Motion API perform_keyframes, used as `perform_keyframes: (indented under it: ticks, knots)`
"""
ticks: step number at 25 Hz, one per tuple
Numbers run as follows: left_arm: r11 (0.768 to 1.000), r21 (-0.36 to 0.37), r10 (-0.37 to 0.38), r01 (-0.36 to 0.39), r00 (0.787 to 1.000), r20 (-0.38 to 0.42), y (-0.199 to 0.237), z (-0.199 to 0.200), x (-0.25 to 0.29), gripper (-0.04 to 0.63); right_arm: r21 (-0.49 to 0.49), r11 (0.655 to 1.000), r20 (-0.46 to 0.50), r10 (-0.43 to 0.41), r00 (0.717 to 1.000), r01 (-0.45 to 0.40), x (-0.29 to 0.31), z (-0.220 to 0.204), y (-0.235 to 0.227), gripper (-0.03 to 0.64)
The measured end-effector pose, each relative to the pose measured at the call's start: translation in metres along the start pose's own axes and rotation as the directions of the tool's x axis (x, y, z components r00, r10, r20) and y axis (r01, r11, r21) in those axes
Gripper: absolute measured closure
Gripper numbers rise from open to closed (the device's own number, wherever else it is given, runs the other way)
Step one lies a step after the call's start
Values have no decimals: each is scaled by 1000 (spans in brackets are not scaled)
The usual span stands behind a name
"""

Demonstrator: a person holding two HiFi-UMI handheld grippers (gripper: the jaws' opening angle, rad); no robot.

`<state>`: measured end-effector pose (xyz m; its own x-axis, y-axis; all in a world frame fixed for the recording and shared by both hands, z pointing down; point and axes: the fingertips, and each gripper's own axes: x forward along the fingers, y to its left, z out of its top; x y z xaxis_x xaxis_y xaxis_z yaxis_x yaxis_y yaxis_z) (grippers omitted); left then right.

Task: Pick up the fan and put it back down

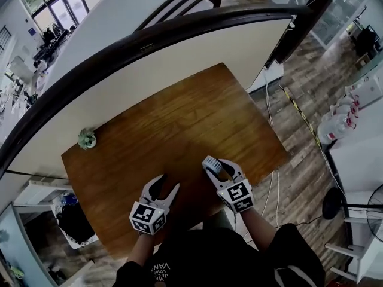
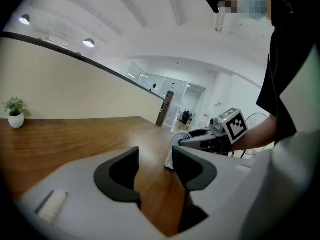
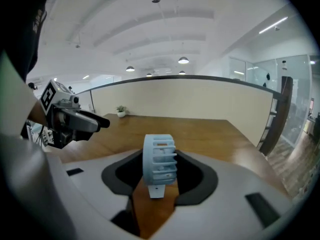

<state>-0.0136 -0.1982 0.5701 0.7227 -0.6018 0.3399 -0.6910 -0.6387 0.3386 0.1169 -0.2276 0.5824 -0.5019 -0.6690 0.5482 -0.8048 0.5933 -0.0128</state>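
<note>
A small pale-blue fan [image 3: 159, 159] stands upright on its short base near the front edge of the wooden table [image 1: 179, 118]. My right gripper [image 3: 156, 171] has its two dark pads against the fan's sides, shut on it. In the head view the fan [image 1: 210, 164] sits between the fingers of the right gripper [image 1: 216, 164]. My left gripper [image 1: 169, 184] hovers just to its left, open and empty. In the left gripper view the open left gripper [image 2: 155, 156] points past the fan [image 2: 176, 140], with bare tabletop showing between its jaws.
A little potted plant [image 1: 87, 139] stands at the table's far left corner. A curved low wall with a dark rail [image 1: 179, 34] runs behind the table. Cables [image 1: 272, 184] trail on the wood floor to the right, near a standing floor fan [image 1: 374, 205].
</note>
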Motion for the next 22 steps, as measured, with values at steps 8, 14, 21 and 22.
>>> perform_keyframes:
  ticks: [8,14,21,22]
  knots:
    - [996,-32,90,-89,995,34,6,17,21,400,-95,994,28,51,998,-49,27,44,-58,433]
    - [984,-57,170,-167,983,64,17,24,29,400,-183,980,69,98,993,-84,54,89,-94,433]
    - [967,-98,244,-237,967,77,28,22,38,400,-242,962,87,152,985,-127,100,126,-131,433]
    - [964,-104,253,-245,964,77,30,20,40,400,-247,960,90,154,984,-128,108,130,-137,433]
